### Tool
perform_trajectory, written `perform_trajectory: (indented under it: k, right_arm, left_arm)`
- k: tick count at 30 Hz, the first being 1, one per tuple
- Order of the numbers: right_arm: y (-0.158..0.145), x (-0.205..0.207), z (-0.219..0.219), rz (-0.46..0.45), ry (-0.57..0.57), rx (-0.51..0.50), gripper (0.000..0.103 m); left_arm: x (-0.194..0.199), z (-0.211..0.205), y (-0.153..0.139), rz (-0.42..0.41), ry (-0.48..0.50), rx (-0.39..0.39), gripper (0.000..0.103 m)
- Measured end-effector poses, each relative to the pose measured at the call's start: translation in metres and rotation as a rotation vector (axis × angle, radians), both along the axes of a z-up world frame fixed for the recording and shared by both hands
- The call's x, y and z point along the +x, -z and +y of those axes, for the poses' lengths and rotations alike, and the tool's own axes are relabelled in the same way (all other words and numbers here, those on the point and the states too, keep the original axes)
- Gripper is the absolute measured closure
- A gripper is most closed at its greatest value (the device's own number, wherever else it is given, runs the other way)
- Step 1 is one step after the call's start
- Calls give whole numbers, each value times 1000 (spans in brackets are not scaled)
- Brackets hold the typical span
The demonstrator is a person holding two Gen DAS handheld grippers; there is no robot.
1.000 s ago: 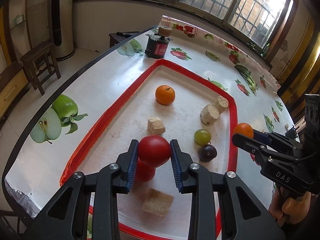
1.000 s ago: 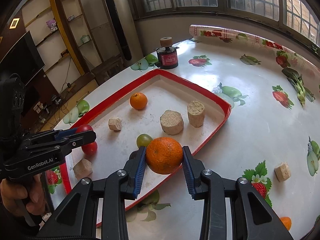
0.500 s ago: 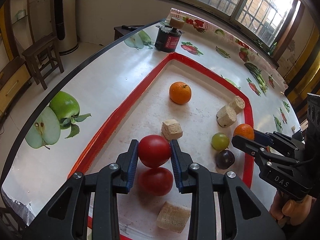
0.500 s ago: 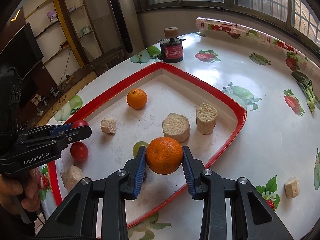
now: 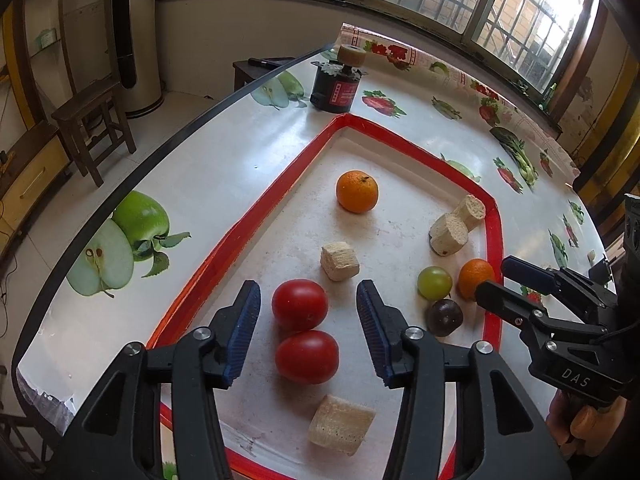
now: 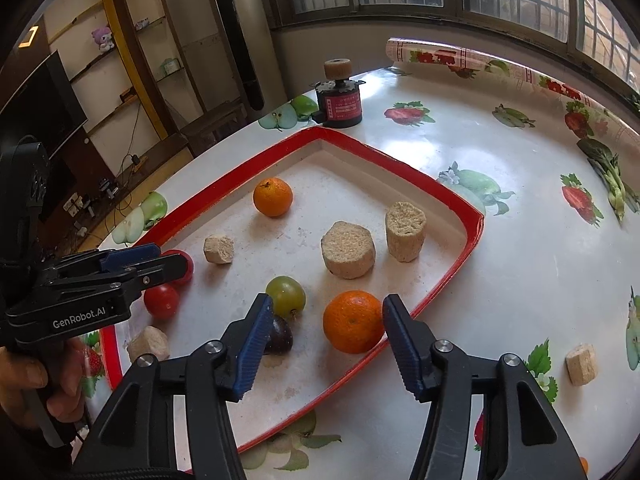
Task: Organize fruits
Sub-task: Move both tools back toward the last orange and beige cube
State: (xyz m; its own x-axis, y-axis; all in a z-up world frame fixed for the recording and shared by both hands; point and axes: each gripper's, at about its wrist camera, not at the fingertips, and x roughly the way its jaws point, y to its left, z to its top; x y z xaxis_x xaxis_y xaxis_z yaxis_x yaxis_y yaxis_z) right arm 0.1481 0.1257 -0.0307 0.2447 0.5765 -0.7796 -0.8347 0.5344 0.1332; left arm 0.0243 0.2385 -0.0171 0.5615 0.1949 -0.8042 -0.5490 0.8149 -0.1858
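A red-rimmed white tray [image 5: 248, 216] [image 6: 460, 208] holds the fruit. My left gripper [image 5: 308, 312] is open, its jaws either side of a red tomato [image 5: 300, 304] that rests on the tray against a second tomato [image 5: 307, 357]. My right gripper [image 6: 328, 332] is open around an orange [image 6: 353, 321] [image 5: 476, 278] lying near the tray's right rim. A green grape [image 5: 434, 282] [image 6: 286, 297], a dark plum [image 5: 444, 317] [image 6: 279, 336] and another orange [image 5: 357, 191] [image 6: 273, 197] also lie in the tray.
Several beige foam blocks [image 5: 339, 261] [image 6: 348, 249] lie in the tray, and one [image 6: 581, 364] sits on the fruit-print tablecloth to the right. A black and red jar [image 5: 336, 87] [image 6: 340, 100] stands beyond the tray's far corner. The table edge [image 5: 120, 196] runs along the left.
Both grippers lowered and opened. The tomato left my left gripper and the orange left my right gripper; both now rest on the tray.
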Motion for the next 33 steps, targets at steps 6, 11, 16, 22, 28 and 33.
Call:
perform_trajectory:
  k: [6, 11, 16, 22, 28, 33]
  right_arm:
    - [-13, -6, -24, -4, 23, 35, 45]
    - [-20, -9, -50, -4, 52, 54, 44]
    - [-19, -7, -79, 4, 97, 57, 44]
    - [-16, 0, -109, 12, 152, 53, 44]
    - [-19, 4, -135, 14, 194, 64, 44]
    - [-20, 4, -155, 9, 222, 69, 44]
  left_arm:
    - [0, -14, -10, -17, 20, 13, 55]
    - [5, -30, -16, -24, 49, 17, 55]
    - [11, -48, -19, -25, 83, 19, 55]
    - [19, -66, -23, -26, 120, 25, 55]
    - [25, -82, -25, -28, 150, 24, 55]
    - [32, -98, -25, -24, 186, 22, 55]
